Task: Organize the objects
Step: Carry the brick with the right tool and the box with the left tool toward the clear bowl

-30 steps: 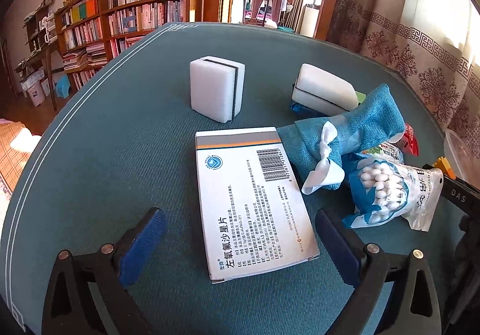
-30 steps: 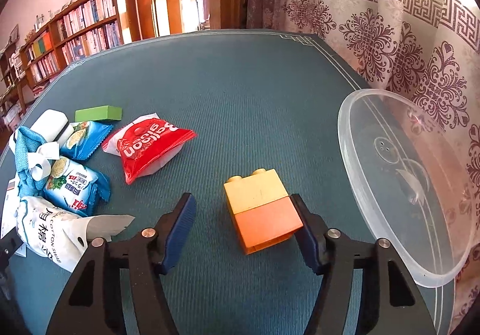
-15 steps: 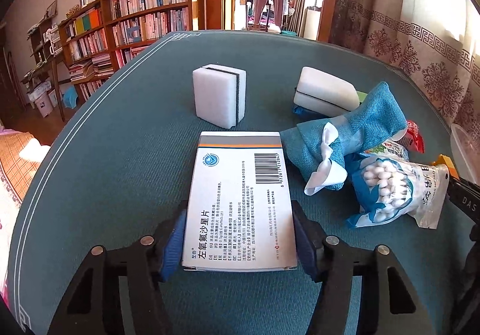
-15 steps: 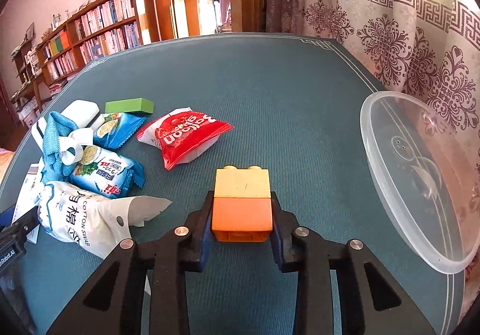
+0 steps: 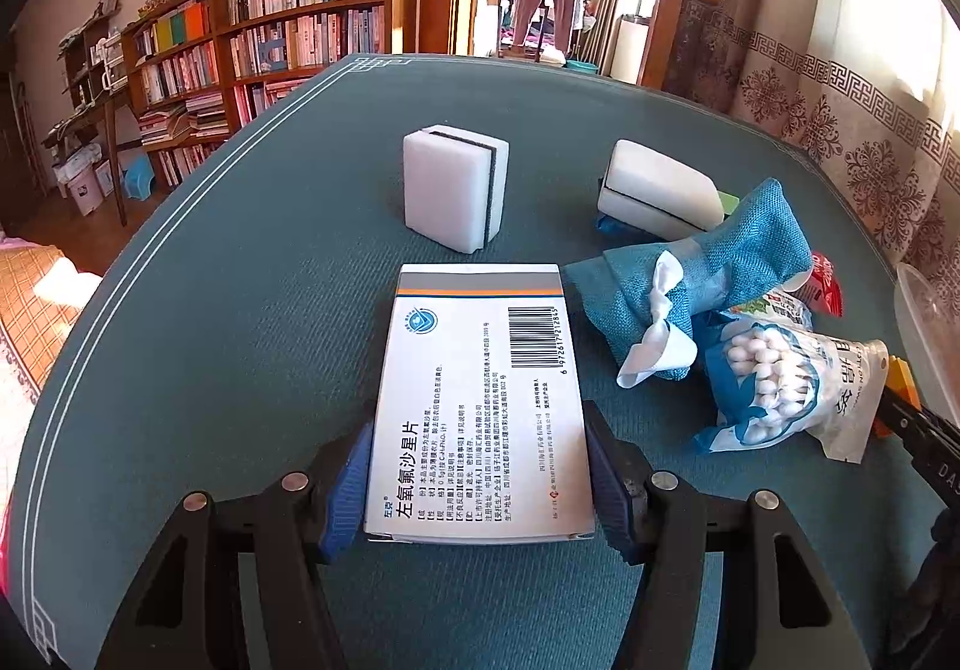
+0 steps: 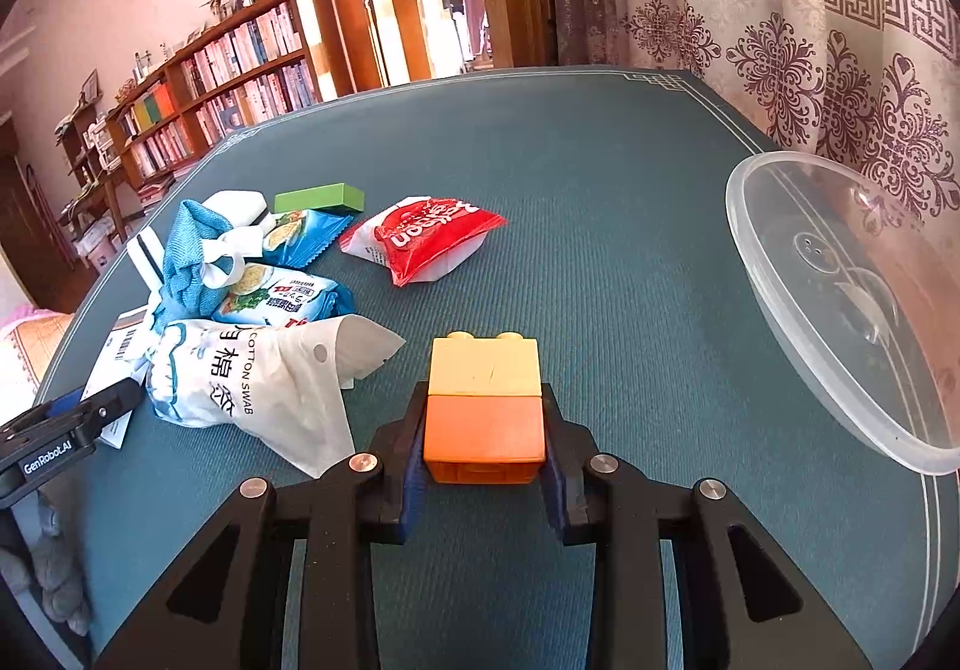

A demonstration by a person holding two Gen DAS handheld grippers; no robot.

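Observation:
A flat white medicine box lies on the teal table, and my left gripper is shut on its near end, blue pads pressed against both long sides. In the right wrist view my right gripper is shut on a toy block made of a yellow half and an orange half; the pads squeeze the orange half. The left gripper's finger shows at that view's left edge beside the box.
Two white sponges stand beyond the box. A blue cloth, a cotton swab bag, snack packets, a red packet and a green block are heaped between the grippers. A clear plastic lid lies right.
Both grippers went from open to shut: the left closed on the medicine box, the right on the yellow-orange block. The right view has swung so the pile sits closer in.

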